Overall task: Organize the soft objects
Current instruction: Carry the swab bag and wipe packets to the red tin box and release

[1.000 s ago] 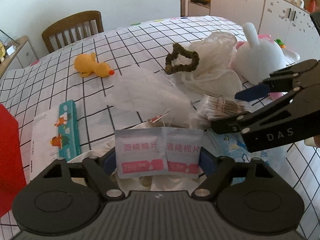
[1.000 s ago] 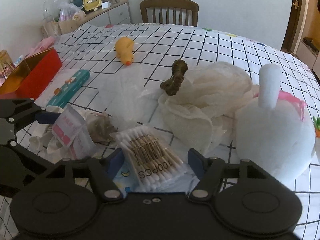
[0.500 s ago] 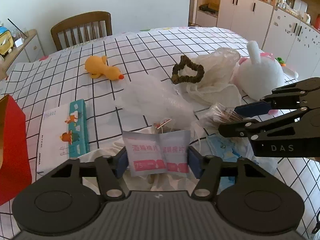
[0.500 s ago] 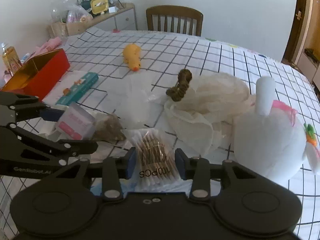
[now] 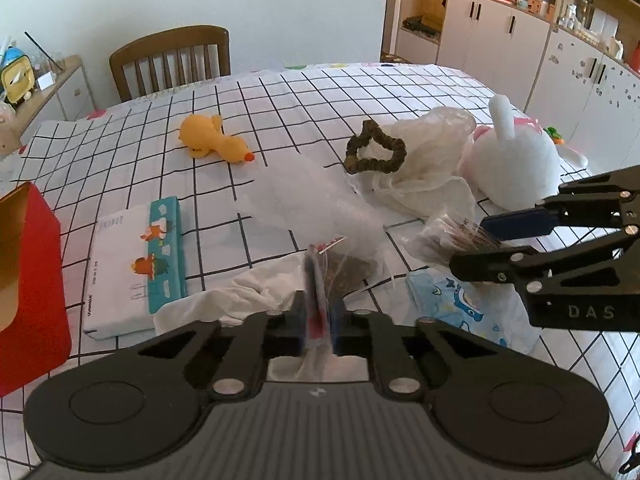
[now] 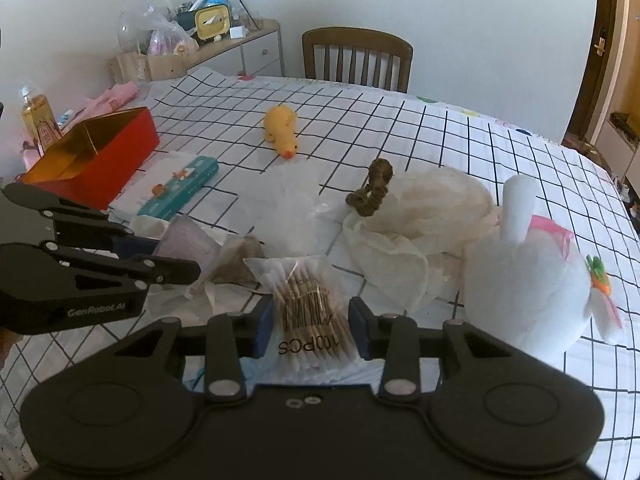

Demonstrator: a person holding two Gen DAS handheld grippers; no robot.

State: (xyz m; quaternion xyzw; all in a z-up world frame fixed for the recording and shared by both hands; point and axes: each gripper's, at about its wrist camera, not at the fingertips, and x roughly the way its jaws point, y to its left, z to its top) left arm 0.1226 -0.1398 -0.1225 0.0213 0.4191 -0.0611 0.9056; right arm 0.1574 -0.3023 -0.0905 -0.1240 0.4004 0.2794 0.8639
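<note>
Two packets are held at once, one in each gripper. In the left wrist view, the left gripper [image 5: 318,320] at lower centre has just been closing and is now pinched nearly shut on the alcohol wipe sachets [image 5: 316,308], which are folded edge-on between the pads. In the right wrist view, the right gripper [image 6: 311,328] at lower centre is clamped across the cotton swab pack [image 6: 308,308], its jaws part-way spread by the pack's width.

Both packets are judged to be light and pliable. The sachets are thin foil that creases and may slip, so a hold well in from the edge is advised. The swab pack is slick film over stiff sticks; a grip across its middle, as seen, is likely to keep it from swinging.

Toward the left of that view, a red box [image 6: 104,152] stands open on the checked tablecloth [image 6: 440,132].
</note>
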